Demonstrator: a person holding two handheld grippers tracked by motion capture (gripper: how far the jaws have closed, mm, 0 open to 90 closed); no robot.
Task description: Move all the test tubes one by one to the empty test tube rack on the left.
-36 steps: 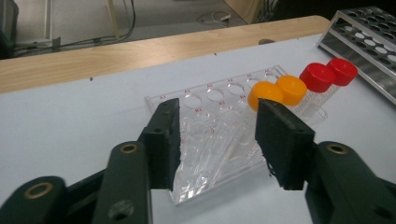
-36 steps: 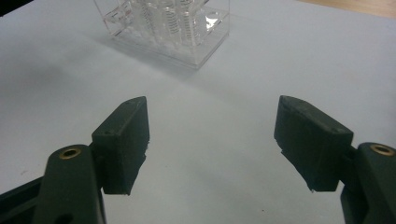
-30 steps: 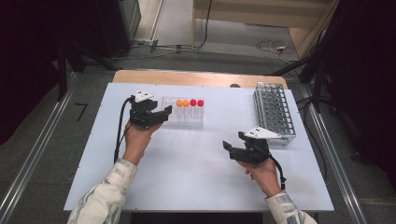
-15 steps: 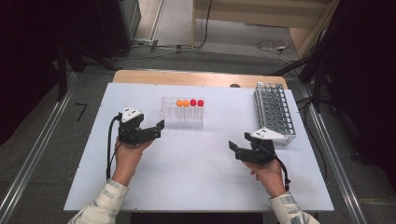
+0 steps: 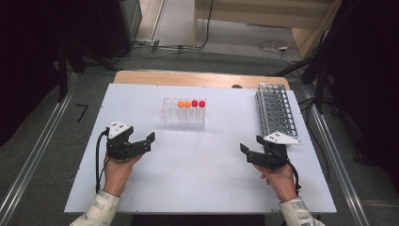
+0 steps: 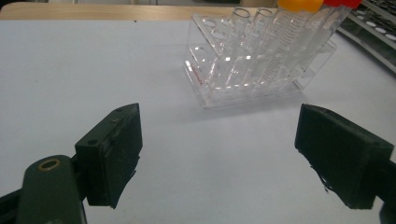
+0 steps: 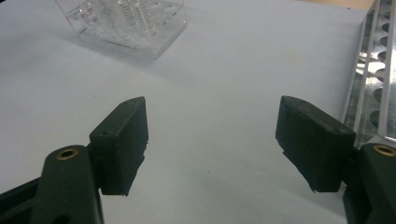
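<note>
Four capped tubes (image 5: 190,107), two orange and two red, stand upright in the clear rack (image 5: 184,114) at 12 o'clock on the surface (image 5: 197,174). The metal rack (image 5: 274,112) at 2 o'clock appears empty, as far as its holes can be read. The left gripper (image 5: 141,142) sits at 8 o'clock, jaws released and holding nothing, facing the clear rack. The right gripper (image 5: 249,151) sits at 4 o'clock, just beside the metal rack's near end, jaws likewise spread and empty. Judgement: if the work is moving tubes between racks, none has reached the metal rack; all four remain to be handled.
</note>
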